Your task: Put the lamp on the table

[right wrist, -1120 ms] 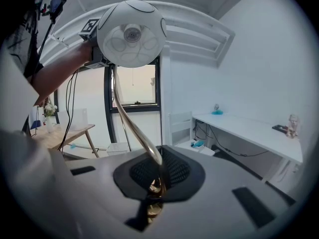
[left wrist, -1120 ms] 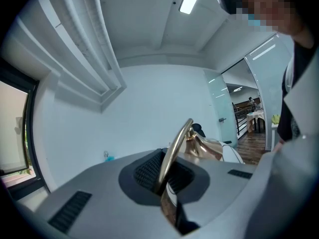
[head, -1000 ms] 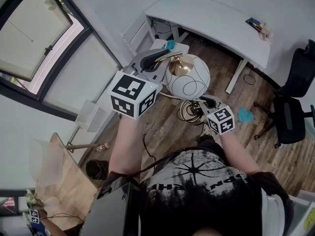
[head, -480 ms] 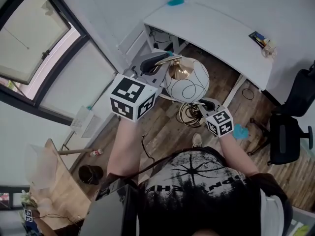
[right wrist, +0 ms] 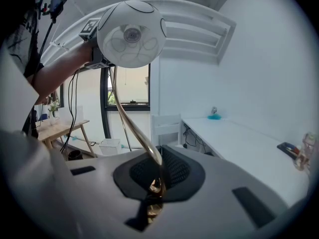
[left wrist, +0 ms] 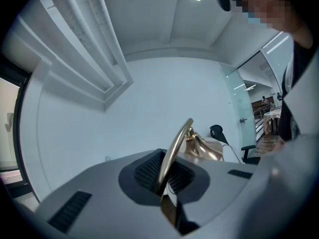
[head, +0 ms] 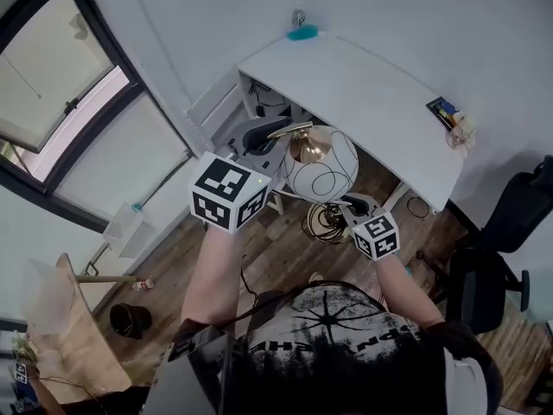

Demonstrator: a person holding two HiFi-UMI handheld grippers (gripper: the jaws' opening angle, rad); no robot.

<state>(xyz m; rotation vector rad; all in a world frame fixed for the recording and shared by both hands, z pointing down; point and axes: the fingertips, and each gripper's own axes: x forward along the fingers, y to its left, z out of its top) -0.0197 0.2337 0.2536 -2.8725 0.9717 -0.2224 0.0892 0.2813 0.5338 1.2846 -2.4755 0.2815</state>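
Observation:
The lamp has a white globe shade (head: 321,164) with thin black lines, a brass cap (head: 307,145) and a curved brass stem. I hold it in the air in front of the white table (head: 363,102). My left gripper (head: 275,134) is shut on the brass arm by the cap; in the left gripper view that arm (left wrist: 174,146) runs up from between the jaws of my left gripper (left wrist: 167,183). My right gripper (head: 352,204) is shut on the stem below the globe. In the right gripper view the stem (right wrist: 129,123) rises from my right gripper (right wrist: 154,183) to the globe (right wrist: 131,34).
A teal object (head: 302,33) sits at the table's far corner and small items (head: 449,115) at its right end. A coil of cable (head: 324,223) lies on the wooden floor below the lamp. A black office chair (head: 497,258) stands at the right, a wooden table (head: 52,344) at the lower left.
The person has stepped toward the white table, which now lies closer behind the lamp. Both grippers keep their hold, and the lamp has moved with them.

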